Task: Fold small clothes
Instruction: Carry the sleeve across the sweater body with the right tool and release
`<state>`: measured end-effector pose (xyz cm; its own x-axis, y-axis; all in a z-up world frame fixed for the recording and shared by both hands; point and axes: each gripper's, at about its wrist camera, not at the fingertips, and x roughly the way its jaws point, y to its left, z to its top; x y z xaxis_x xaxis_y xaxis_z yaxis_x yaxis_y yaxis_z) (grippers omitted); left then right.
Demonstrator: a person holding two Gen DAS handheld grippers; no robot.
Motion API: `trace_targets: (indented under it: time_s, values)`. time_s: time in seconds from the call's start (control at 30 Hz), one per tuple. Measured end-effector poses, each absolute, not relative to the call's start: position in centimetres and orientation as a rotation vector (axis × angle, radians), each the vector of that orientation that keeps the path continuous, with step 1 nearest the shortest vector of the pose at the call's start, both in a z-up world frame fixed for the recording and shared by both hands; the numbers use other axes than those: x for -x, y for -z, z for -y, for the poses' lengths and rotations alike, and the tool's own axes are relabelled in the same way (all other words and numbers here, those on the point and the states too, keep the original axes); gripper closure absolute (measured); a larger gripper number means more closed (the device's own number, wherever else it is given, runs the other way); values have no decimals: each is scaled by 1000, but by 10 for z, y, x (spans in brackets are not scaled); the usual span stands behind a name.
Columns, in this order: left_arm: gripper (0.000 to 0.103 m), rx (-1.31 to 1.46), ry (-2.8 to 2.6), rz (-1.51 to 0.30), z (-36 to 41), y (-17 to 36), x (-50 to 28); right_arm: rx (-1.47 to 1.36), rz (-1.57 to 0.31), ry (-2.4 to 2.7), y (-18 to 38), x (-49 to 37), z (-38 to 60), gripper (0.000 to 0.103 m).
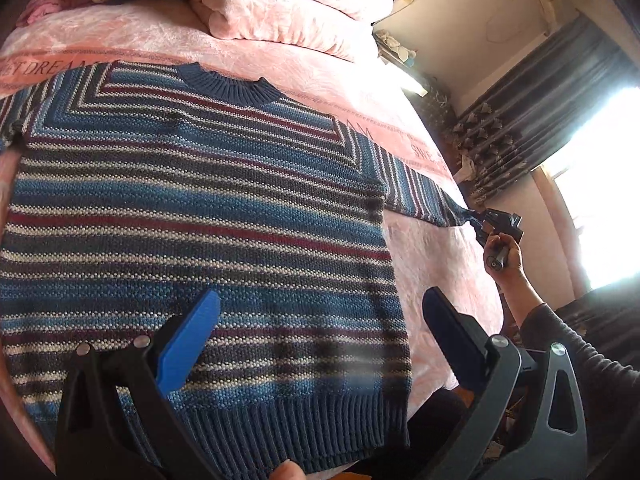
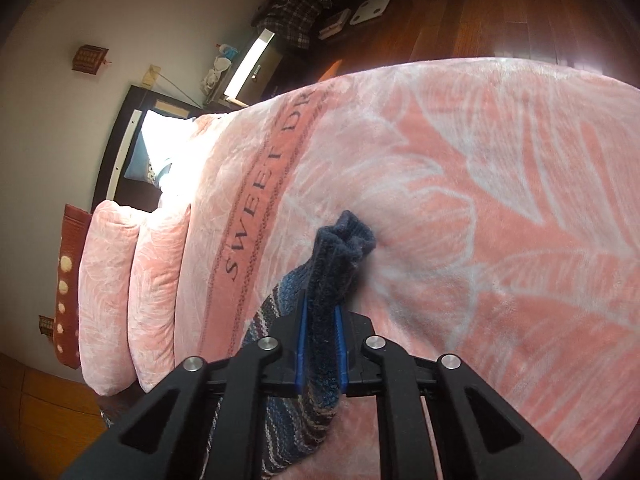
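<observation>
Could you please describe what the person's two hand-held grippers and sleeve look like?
The left hand-held gripper has black angular arms with triangular cut-outs, silver round rivets and flat blue finger pads. The right hand-held gripper is the same build: black linkage, silver rivets, blue pads. The person's right arm wears a dark grey ribbed knit sleeve.

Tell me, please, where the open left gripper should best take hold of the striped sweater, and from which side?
Probably the ribbed hem of the striped sweater, approached from the bed's near edge. The hem is thick, straight and nearest the open left gripper, which hovers above it. The right gripper is shut on the sleeve cuff, so that end is held.
</observation>
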<state>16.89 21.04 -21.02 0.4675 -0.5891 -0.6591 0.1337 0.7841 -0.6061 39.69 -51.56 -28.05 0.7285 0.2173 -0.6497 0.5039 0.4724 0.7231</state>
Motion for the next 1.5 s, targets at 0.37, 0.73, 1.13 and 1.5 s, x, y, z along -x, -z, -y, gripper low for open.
trace_targets:
  time_s: [0.37,0.73,1.13,1.5]
  values:
    - [2,585,467,-831,-248,166,-142,-734,-704,92,148,-416,419,93]
    - [2,519,363,-717,-281,143,-128,-585,-680,-46,94,-422,320,94]
    - [2,519,350,-738,-299,153,-142,-412,-699,-204,86,-432,179,94]
    - [2,597,462,-828,-296,185,-205,-264,-845,-282,165,-449,58,94]
